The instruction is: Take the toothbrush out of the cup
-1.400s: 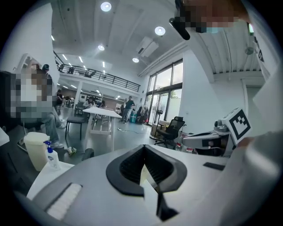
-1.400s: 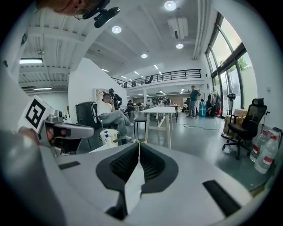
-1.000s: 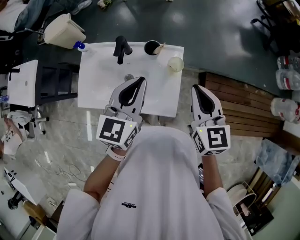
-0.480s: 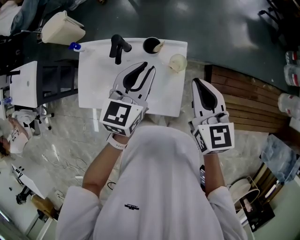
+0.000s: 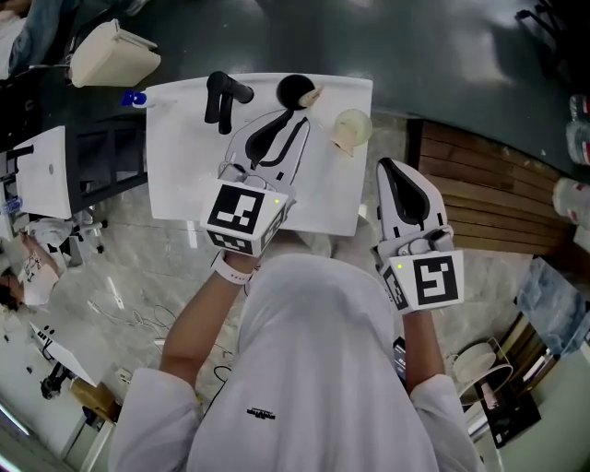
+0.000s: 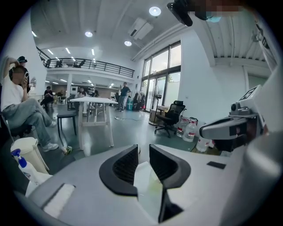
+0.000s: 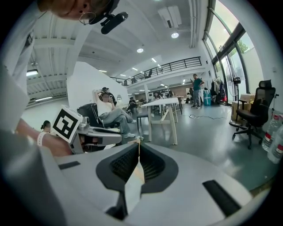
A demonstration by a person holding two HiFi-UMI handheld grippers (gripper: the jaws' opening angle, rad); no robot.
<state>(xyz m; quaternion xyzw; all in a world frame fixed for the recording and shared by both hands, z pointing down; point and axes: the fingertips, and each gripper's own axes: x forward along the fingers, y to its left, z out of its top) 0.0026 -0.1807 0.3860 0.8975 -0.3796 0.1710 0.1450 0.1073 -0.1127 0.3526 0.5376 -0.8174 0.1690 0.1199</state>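
**Mia:** What is closest to us?

**Ben:** The person's white top. In front of it are the two tongs. The right gripper is off the side of the counter, over the wooden slats. Its jaws are pressed together and hold nothing.

**Mia:** And the other one?

**Ben:** The left gripper is over the white counter. Its jaws are open just a little, and nothing is between them. The tips are close to the black cup.

**Mia:** Where is the toothbrush?

**Ben:** The toothbrush is in the black cup, leaning on its right edge. The cup stands at the far side of the counter. A black tap is to its left, and a pale round cup is to its right.

**Mia:** What is around the counter?

**Ben:** There is a shiny marble floor on the near side and a dark floor farther off. A cream bin and a blue spray bottle sit by the far left corner.

**Mia:** And the room?

**Ben:** It is a big hall. It has tall windows, round ceiling lights, and a balcony rail up high. Far back are a white table, a black office chair, and a person sitting.
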